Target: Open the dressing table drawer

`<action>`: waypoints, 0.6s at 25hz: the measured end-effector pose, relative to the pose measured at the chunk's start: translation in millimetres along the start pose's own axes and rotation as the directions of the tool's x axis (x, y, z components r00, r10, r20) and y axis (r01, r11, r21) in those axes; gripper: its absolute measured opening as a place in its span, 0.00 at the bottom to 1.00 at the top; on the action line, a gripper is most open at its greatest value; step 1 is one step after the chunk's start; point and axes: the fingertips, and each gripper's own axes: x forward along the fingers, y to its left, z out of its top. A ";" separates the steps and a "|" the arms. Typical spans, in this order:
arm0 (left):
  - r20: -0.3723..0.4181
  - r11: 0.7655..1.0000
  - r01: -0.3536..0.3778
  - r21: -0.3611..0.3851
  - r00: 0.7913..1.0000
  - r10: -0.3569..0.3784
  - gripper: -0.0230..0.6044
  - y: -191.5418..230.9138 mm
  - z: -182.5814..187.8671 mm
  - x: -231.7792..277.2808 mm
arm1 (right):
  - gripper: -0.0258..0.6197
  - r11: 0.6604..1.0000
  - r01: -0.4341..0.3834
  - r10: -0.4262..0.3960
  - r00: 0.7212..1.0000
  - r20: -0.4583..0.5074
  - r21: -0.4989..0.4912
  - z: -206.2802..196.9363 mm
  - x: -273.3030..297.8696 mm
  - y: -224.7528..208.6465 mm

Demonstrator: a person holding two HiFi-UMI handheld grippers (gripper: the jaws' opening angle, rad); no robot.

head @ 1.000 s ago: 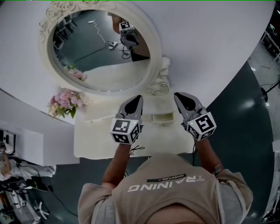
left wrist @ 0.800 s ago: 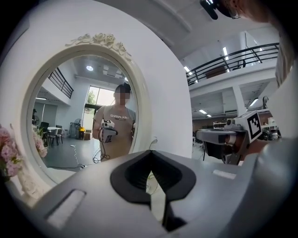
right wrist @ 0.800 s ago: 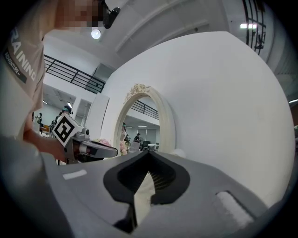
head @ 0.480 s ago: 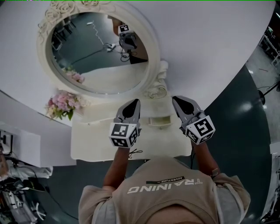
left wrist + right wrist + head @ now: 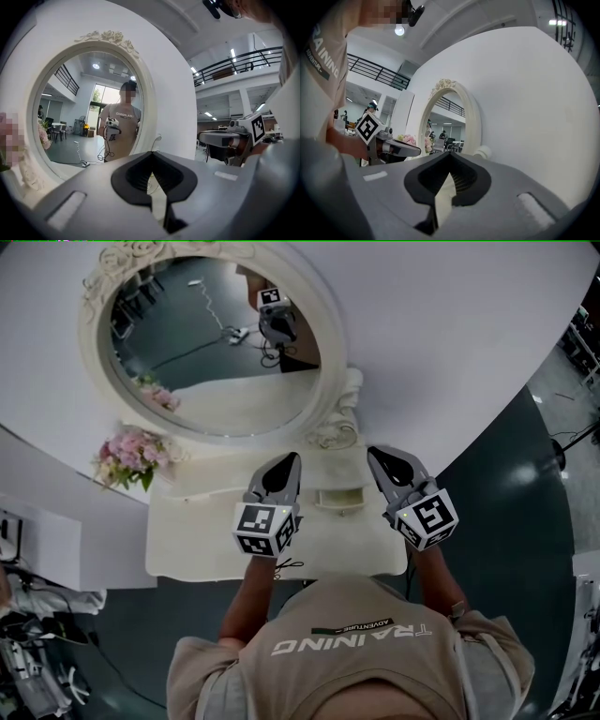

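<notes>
The cream dressing table point(image 5: 202, 554) stands against the white wall under its oval mirror point(image 5: 216, 343). A small cream drawer point(image 5: 339, 495) sits at the back of the tabletop, between my two grippers, and seems to show its inside from above. My left gripper point(image 5: 286, 463) hovers over the tabletop left of that drawer, jaws shut and empty point(image 5: 151, 157). My right gripper point(image 5: 380, 456) hovers to the drawer's right, jaws together at the tips with nothing in them point(image 5: 450, 158). Both point level at the wall. The table's front face is hidden under its top.
A bunch of pink flowers point(image 5: 127, 454) stands at the table's back left corner. The mirror's carved foot point(image 5: 342, 418) rises just beyond the grippers. Dark floor point(image 5: 506, 484) lies to the right, and cables and gear point(image 5: 37, 652) lie at the lower left.
The head view has drifted slightly, so the table sits a little further left in the picture. Both grippers keep their places over the tabletop and stay shut.
</notes>
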 end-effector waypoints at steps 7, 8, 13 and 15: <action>0.010 1.000 0.004 -0.028 1.000 -0.004 0.07 -3.8 -0.3 1.4 | 0.04 1.000 -0.005 0.005 1.000 -0.010 0.016 -8.2 2.0 1.5; 0.014 1.000 0.005 -0.031 1.000 -0.004 0.07 -4.1 0.4 1.6 | 0.04 1.000 -0.005 0.006 1.000 -0.011 0.018 -9.3 3.0 2.0; 0.019 1.000 -0.003 -0.024 1.000 0.004 0.07 -2.0 2.2 -0.6 | 0.04 1.000 -0.012 0.012 1.000 -0.006 0.013 -8.4 5.9 4.9; 0.021 1.000 -0.009 -0.023 1.000 0.010 0.07 0.1 2.4 -0.7 | 0.04 1.000 -0.014 0.015 1.000 -0.006 0.005 -7.3 6.8 4.2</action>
